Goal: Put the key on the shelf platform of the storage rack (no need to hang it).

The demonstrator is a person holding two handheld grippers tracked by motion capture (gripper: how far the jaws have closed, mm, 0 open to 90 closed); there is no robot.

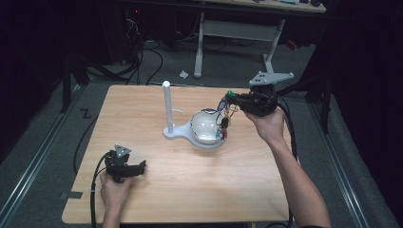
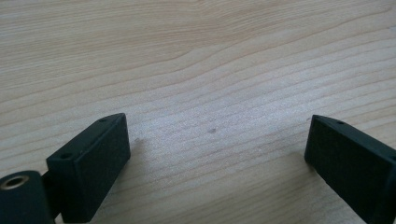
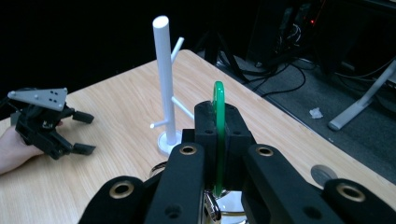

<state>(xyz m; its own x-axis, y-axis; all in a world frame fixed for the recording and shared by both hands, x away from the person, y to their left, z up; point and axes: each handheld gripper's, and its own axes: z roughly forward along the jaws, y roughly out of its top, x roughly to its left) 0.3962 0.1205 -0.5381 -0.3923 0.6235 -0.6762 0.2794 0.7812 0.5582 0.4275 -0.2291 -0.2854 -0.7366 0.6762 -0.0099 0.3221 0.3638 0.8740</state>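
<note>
Green ring (image 3: 218,135), thin, edge-on, clamped upright in right tool (image 3: 218,122)

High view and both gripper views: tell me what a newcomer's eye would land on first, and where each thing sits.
The white peg stand rises near the middle of the wooden table, with a shiny bowl on its base. Above the bowl's right side, the right hand-held gripper is shut on a green ring from which keys and small trinkets dangle. The left hand-held gripper rests open at the table's near left.
</note>
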